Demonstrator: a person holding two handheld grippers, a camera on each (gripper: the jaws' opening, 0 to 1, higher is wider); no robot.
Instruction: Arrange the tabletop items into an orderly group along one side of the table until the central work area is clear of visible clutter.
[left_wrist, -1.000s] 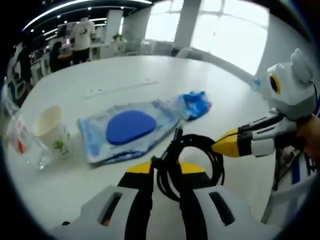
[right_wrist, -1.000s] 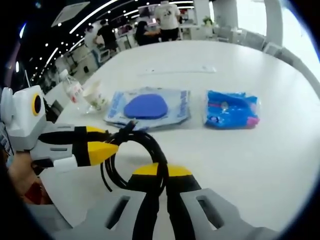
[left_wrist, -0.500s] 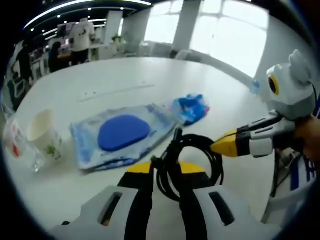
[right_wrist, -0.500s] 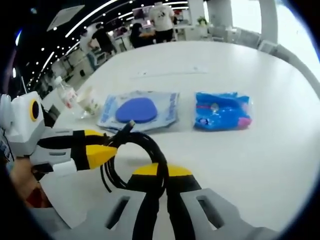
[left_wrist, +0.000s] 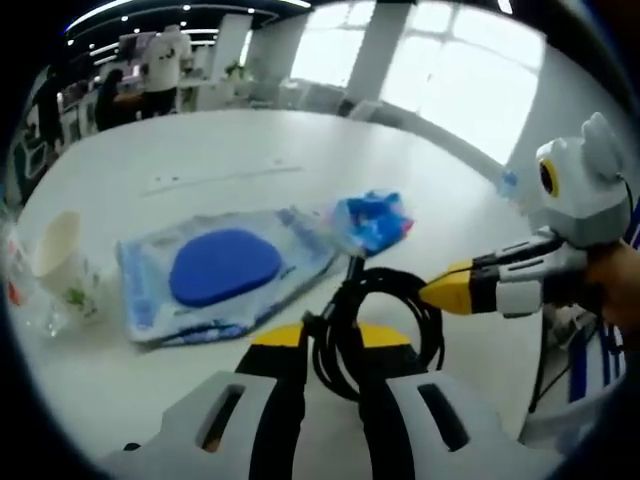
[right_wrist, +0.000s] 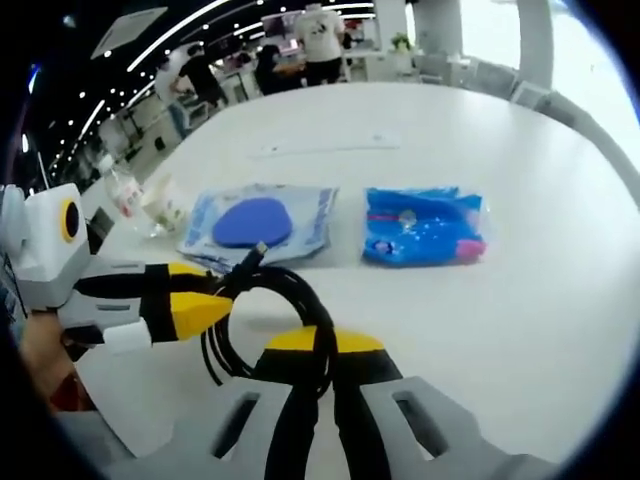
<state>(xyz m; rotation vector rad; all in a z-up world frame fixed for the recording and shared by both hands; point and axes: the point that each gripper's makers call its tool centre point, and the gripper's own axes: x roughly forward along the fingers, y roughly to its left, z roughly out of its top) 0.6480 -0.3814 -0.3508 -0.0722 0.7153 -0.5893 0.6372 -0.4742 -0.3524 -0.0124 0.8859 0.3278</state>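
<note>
Both pinching one coiled black cable (left_wrist: 375, 320) from opposite sides: left gripper (left_wrist: 330, 350) pressed together on the near loops, right gripper (right_wrist: 318, 355) likewise clamped on the coil, held above the near edge of the white table (right_wrist: 420, 130). Farther out, lying flat: pale wipes pack with blue oval lid (right_wrist: 258, 222), blue snack bag (right_wrist: 422, 225) just to its right. Paper cup (right_wrist: 163, 205) and clear bottle (right_wrist: 124, 195) at far left, close together.

One coiled black cable (right_wrist: 262, 320) counted, near. Two packets: one pale with blue oval (right_wrist: 258, 222), one bright blue (right_wrist: 424, 225) right of it. One paper cup (right_wrist: 164, 205), one plastic bottle (right_wrist: 122, 195), far left.
</note>
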